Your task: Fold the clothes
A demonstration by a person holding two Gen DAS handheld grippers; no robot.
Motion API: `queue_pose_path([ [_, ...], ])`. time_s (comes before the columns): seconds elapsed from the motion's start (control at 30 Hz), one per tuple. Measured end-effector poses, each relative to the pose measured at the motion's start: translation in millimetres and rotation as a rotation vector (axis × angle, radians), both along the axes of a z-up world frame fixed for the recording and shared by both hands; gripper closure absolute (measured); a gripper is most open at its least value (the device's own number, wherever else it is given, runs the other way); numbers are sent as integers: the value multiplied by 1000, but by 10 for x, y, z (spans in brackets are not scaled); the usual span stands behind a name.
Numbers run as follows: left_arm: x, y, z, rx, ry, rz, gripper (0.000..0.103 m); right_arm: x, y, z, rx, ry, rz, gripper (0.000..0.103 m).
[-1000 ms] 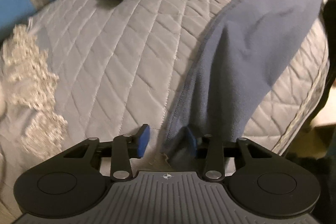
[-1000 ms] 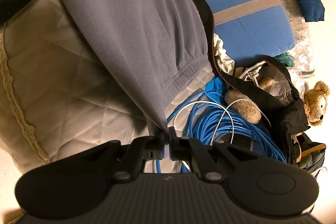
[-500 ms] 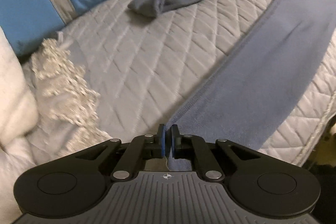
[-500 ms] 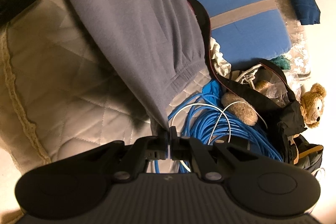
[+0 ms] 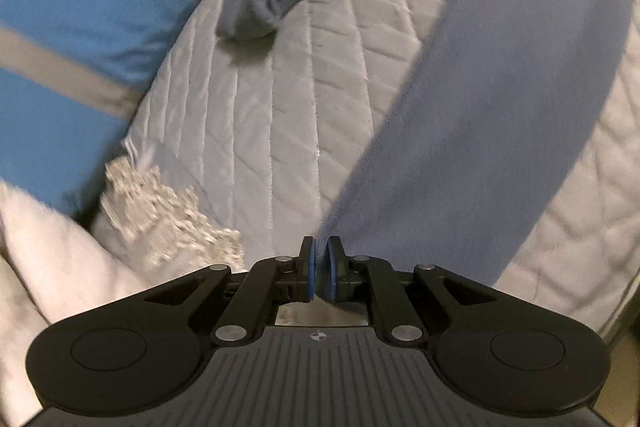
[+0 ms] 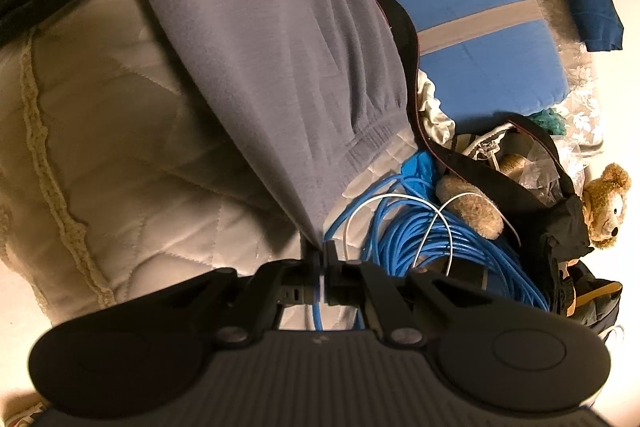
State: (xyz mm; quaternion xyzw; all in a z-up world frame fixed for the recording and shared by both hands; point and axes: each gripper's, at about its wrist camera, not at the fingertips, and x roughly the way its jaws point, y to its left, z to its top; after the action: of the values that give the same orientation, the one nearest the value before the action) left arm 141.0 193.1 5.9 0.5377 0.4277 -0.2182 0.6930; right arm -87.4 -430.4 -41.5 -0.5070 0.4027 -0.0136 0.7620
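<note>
Left gripper (image 5: 319, 259) jaws, just closing, clamped on hem edge of grey-blue garment (image 5: 500, 99), which stretches taut over the quilted bed (image 5: 280, 99). Right gripper (image 6: 320, 253) jaws clamped on the same garment near its ribbed cuff (image 6: 372, 143), beside blue cable coil (image 6: 432, 239).

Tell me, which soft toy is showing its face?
The teddy bear at the far right edge, beside the black bag, shows its face. The other plush toy, by the blue cable coil, shows only a plain fuzzy lump.
</note>
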Motion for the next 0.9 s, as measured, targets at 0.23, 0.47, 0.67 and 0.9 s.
queue_pose_path([
  [0.23, -12, 54, 124, 131, -146, 17, 85, 5, -23, -20, -7, -24, -8, 76],
  [0.47, -220, -34, 450, -55, -181, 72, 38, -45, -10, -30, -36, -71, 1, 20],
  [0.67, -341, -310, 725, -270, -226, 104, 28, -107, -6, 70, -28, -117, -6, 5],
  [0.9, -353, -664, 808, -406, -204, 110, 27, -75, 97, 511, 136, -236, -95, 0],
])
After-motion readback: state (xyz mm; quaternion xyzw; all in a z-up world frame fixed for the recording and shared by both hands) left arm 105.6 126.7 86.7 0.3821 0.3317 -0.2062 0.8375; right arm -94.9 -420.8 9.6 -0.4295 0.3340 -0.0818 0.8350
